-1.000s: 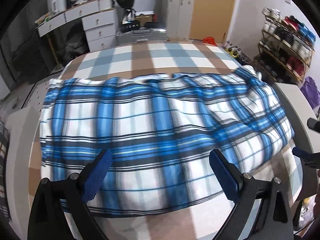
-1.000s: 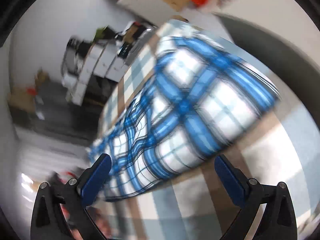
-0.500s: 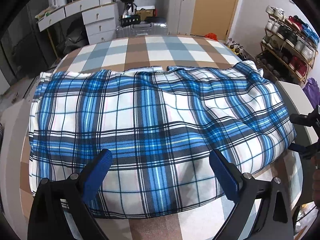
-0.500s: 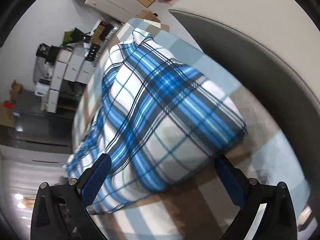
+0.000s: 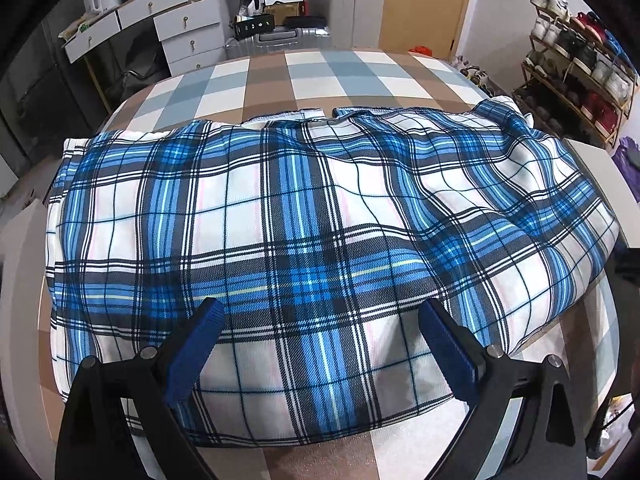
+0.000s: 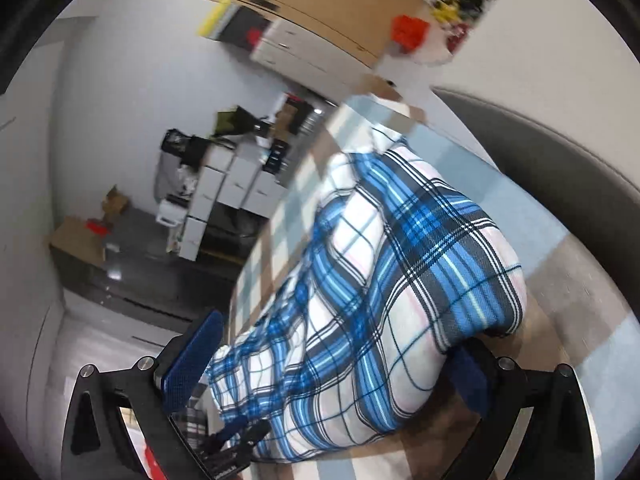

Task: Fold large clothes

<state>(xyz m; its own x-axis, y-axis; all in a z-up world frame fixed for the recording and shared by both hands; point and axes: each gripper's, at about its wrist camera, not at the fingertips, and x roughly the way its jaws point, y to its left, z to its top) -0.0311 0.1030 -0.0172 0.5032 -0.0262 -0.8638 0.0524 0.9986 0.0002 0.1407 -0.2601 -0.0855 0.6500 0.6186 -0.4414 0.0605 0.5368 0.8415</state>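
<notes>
A large blue, white and black plaid garment (image 5: 320, 232) lies spread across the checkered table (image 5: 312, 76). My left gripper (image 5: 320, 320) is open and hovers over the garment's near edge, holding nothing. In the right wrist view the same garment (image 6: 380, 280) fills the space between the jaws of my right gripper (image 6: 332, 344), which is open and tilted at the garment's right end. Its right finger (image 6: 472, 376) is partly hidden under the cloth edge. The left gripper's tip (image 6: 236, 440) shows at the bottom of that view.
White drawers (image 5: 188, 36) and a suitcase (image 5: 276, 38) stand beyond the table's far edge. A shoe rack (image 5: 580, 64) is at the right. A grey chair or sofa edge (image 6: 560, 152) runs along the table's right side.
My right gripper has moved in to the garment's right end, and the cloth now lies between its fingers. The left gripper's view has steadied and lowered slightly toward the near edge.
</notes>
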